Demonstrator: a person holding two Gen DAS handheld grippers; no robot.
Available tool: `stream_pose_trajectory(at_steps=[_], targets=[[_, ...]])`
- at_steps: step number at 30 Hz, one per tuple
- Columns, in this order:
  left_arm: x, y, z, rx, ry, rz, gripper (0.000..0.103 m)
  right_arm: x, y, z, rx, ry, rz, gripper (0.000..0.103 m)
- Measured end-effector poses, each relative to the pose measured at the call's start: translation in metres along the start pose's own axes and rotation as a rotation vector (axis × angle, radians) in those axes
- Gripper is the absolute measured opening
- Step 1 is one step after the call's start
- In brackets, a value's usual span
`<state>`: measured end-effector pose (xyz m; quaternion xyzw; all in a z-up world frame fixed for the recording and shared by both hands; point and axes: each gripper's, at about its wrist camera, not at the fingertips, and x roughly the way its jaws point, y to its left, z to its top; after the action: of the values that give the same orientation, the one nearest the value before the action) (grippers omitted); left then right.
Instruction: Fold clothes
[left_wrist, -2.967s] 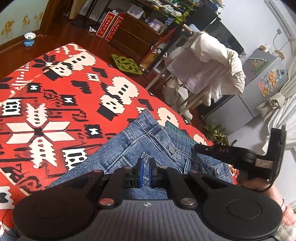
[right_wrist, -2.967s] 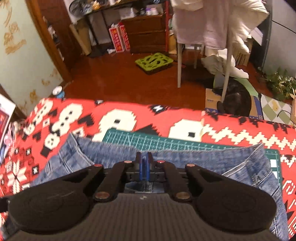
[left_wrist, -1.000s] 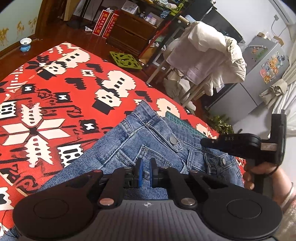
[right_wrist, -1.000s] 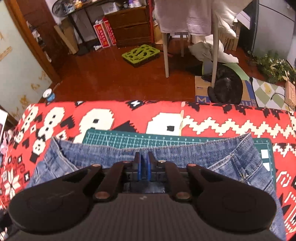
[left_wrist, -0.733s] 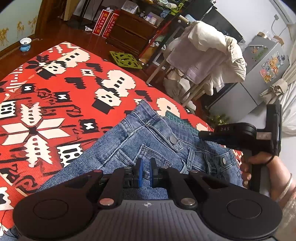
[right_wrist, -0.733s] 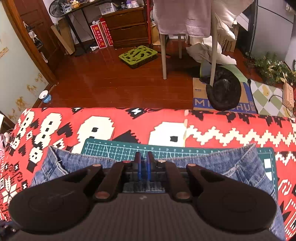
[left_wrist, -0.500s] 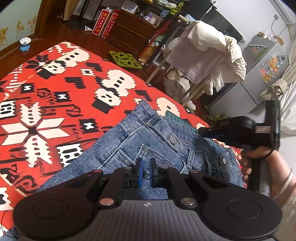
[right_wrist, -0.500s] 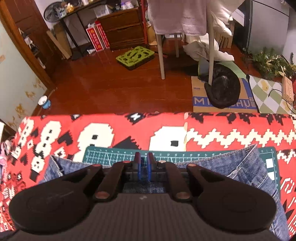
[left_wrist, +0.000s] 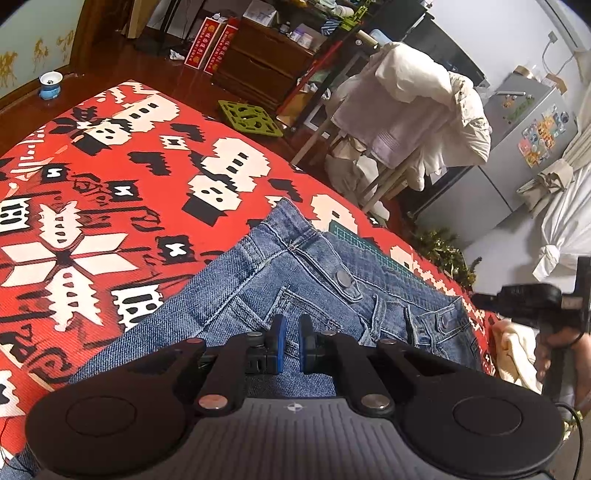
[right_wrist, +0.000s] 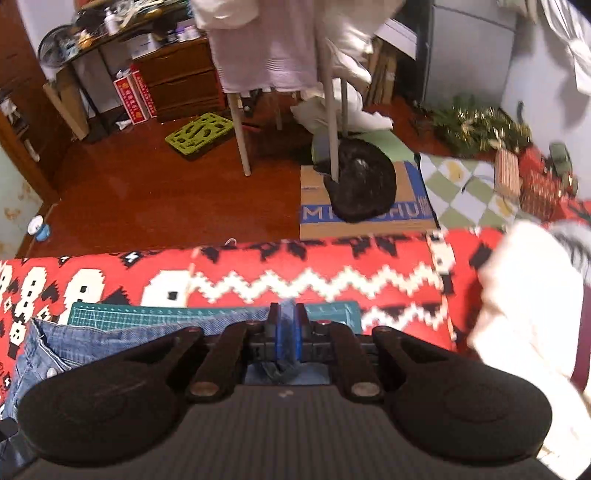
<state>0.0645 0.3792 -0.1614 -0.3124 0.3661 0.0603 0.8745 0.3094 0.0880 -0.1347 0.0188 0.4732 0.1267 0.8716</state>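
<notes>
Pinching jeans (right_wrist: 122, 334), the right tool (right_wrist: 287, 332) faces a cat (right_wrist: 360, 184); left tool (left_wrist: 290, 341) slightly parted

1. The jeans (left_wrist: 280, 280) are blue denim, coarse-woven, with pale stitching and dull metal buttons.
2. The blanket (left_wrist: 110, 177) is woven cloth, matt, with a ribbed texture.
3. The cutting mat (right_wrist: 147, 314) looks like smooth matt plastic or rubber.
4. The left gripper (left_wrist: 289, 343) is matt black plastic with blue pads, metal rivets and a ridged grey housing.
5. The floor (right_wrist: 166, 192) is glossy reddish wood.
6. The box (right_wrist: 365, 221) is cardboard.
</notes>
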Motion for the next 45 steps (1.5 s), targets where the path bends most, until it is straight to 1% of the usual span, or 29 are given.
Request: stream_pose_trajectory(at_steps=[3, 6, 13, 18, 21, 24, 30, 33, 39, 42, 43, 45], targets=[[0.001, 0.000, 0.000, 0.003, 0.002, 0.004, 0.005, 0.007, -0.007, -0.009, 0.024, 0.013, 0.019, 0.007], [0.002, 0.000, -0.001, 0.004, 0.004, 0.008, 0.005, 0.015, -0.008, -0.013, 0.035, 0.012, 0.016, 0.007], [0.004, 0.000, -0.002, 0.010, 0.011, 0.013, 0.005, 0.030, -0.005, -0.006, 0.053, -0.003, -0.013, 0.006], [0.004, -0.001, -0.002, 0.015, 0.010, 0.015, 0.005, 0.029, -0.013, 0.000, 0.094, -0.022, -0.020, 0.006], [0.004, -0.001, -0.001, 0.013, 0.010, 0.014, 0.005, 0.018, -0.018, 0.002, 0.108, -0.041, -0.006, 0.006], [0.004, -0.001, -0.001, 0.010, 0.012, 0.012, 0.005, 0.004, -0.021, -0.006, 0.091, -0.029, 0.028, 0.006], [0.003, -0.004, -0.002, 0.019, 0.012, 0.007, 0.005, 0.005, -0.029, -0.026, 0.098, 0.015, 0.020, 0.006], [0.002, -0.004, -0.002, 0.018, 0.009, 0.007, 0.005, 0.006, -0.032, -0.035, 0.100, 0.035, 0.015, 0.000], [0.004, -0.003, -0.002, 0.018, 0.016, 0.010, 0.005, 0.011, -0.029, -0.029, 0.091, 0.023, -0.018, 0.000], [0.004, -0.003, -0.002, 0.018, 0.014, 0.008, 0.005, 0.010, -0.032, -0.026, 0.105, 0.016, -0.053, 0.002], [0.003, -0.003, -0.002, 0.017, 0.013, 0.007, 0.005, 0.008, -0.034, -0.026, 0.118, 0.008, -0.052, 0.002], [0.003, -0.002, -0.001, 0.011, 0.013, 0.007, 0.005, -0.001, -0.039, -0.027, 0.156, -0.014, -0.017, 0.002]])
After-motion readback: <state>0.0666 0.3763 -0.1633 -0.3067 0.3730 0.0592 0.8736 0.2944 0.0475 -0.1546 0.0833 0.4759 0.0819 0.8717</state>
